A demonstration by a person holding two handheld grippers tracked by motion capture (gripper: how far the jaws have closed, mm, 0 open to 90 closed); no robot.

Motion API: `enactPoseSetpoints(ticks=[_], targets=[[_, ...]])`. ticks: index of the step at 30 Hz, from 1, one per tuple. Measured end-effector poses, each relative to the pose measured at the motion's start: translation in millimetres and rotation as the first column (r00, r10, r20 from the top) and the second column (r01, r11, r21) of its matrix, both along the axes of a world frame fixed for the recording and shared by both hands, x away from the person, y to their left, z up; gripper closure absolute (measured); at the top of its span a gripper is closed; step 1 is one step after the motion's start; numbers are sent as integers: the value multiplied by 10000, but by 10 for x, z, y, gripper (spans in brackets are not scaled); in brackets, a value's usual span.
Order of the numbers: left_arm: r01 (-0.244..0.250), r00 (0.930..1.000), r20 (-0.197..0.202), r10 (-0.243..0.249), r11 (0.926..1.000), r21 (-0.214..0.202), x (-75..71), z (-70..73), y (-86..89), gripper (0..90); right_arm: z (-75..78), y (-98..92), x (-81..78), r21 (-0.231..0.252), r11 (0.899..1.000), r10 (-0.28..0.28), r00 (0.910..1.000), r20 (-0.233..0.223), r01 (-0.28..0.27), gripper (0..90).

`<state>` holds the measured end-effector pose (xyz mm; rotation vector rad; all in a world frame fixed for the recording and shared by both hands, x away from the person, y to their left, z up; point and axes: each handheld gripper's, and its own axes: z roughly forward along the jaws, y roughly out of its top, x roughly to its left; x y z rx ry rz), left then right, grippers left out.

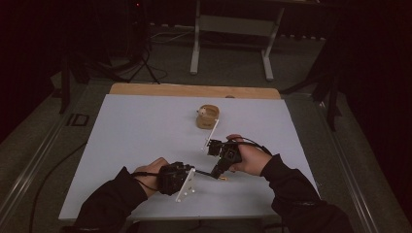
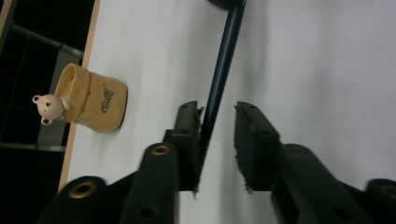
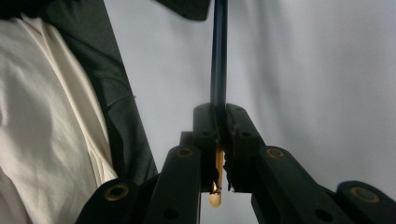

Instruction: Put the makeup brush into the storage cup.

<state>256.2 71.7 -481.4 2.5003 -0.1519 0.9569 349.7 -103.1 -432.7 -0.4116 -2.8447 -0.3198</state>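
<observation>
Dark curtains and a grey floor surround the pale blue-grey tabletop (image 1: pixel 145 145), edged at its far side by a strip of bare wood, where you work with a hand-held claw in each fist.

Your right gripper (image 3: pixel 218 135) is clenched on a slim dark-blue pencil with a tan wooden end (image 3: pixel 218 56); the tan tip pokes out below the pads and the dark shaft runs straight up and away from them. From the high camera the same pencil (image 1: pixel 206 172) bridges the gap between your right gripper (image 1: pixel 216 171) and your left gripper (image 1: pixel 192 174), low over the near part of the table.

In the left gripper view the shaft (image 2: pixel 223 70) stands between the jaws of the left claw (image 2: pixel 218 140), lying against one pad while a clear gap remains on the other side, so that claw has not yet taken hold.

To finish this handover cleanly, judge it this way: keep the right claw firm, centre the shaft between the left pads, and close until both press on it before the right lets go. A grip taken off-centre could let the thin pencil swivel or slip.

Well beyond your hands, toward the far edge, sits a tan cup-like holder with printed lettering and a small cream bear figure on its rim (image 1: pixel 207 116). Its mouth (image 2: pixel 65 81) appears empty from here, though the inside is mostly hidden.
</observation>
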Motion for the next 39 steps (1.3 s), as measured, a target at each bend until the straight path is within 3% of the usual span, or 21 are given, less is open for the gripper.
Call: enactPoseSetpoints(ticks=[1, 2, 3, 6, 9, 15, 18, 19, 21, 23, 27, 30, 31, 34, 35, 37, 39], targets=[[-45, 10000, 25, 45, 9997, 231, 8, 4, 1, 738, -3, 3, 2, -5, 10000, 1, 10000, 0, -1, 839], [-63, 10000, 71, 62, 9998, 166, 10, -13, -4, 760, -7, 7, 1, -1, 10000, 35, 10000, -3, -35, 839], [-90, 9997, 210, 81, 9989, 456, 10, -15, -6, 778, -10, 10, 2, 0, 10000, 21, 10000, 5, -21, 839], [53, 9997, 231, -64, 9988, 491, 17, -33, -11, 822, -11, 18, 6, -24, 10000, 5, 10000, 14, -5, 839], [310, 9989, 313, -337, 9961, 828, 6, -64, -21, 849, -5, 20, 7, -31, 10000, 13, 10000, 81, -13, 839], [674, 9964, 442, -724, 9920, 1065, 37, -63, -15, 858, -27, 22, 15, -137, 9999, -58, 10000, 38, 59, 823], [634, 9976, 226, -660, 9931, 990, 63, -35, -15, 862, -25, 9, 21, -67, 9997, -238, 9994, 245, 240, 682], [610, 9976, 255, -641, 9925, 1057, 69, -28, -14, 863, -19, 1, 22, 13, 9994, -338, 9991, 273, 338, 682], [314, 9995, -57, -310, 9953, 919, 93, -14, -16, 863, -1, -18, 19, 195, 9994, -304, 9990, 324, 298, 604], [126, 9998, -131, -114, 9950, 990, 114, -6, -16, 864, 31, -41, 22, 406, 9982, -457, 9976, 526, 436, 555], [-340, 9977, -558, 381, 9969, 716, 150, 33, -20, 864, 118, -106, 36, 928, 9937, -730, 9905, 1165, 623, 390], [-628, 9949, -762, 663, 9969, 480, 167, 37, -23, 864, 175, -148, 30, 1200, 9902, -902, 9825, 1630, 710, 373], [-724, 9944, -721, 767, 9955, 609, 174, 49, -23, 864, 234, -195, 21, 1569, 9840, -1148, 9736, 1974, 842, 319], [-1115, 9882, -1019, 1139, 9933, 294, 196, 48, -20, 864, 312, -266, 29, 2024, 9737, -1504, 9630, 2237, 1051, 260], [-1185, 9859, -1153, 1213, 9925, 309, 208, 58, -17, 864, 341, -294, 37, 2168, 9698, -1612, 9608, 2257, 1118, 220], [-1470, 9793, -1419, 1442, 9891, -94, 221, 59, -15, 864, 395, -353, 30, 2452, 9646, -1544, 9614, 2275, 969, 144], [-1517, 9750, -1712, 1417, 9873, -470, 231, 60, -6, 864, 449, -412, 10, 2864, 9542, -1591, 9576, 2404, 866, 139]])
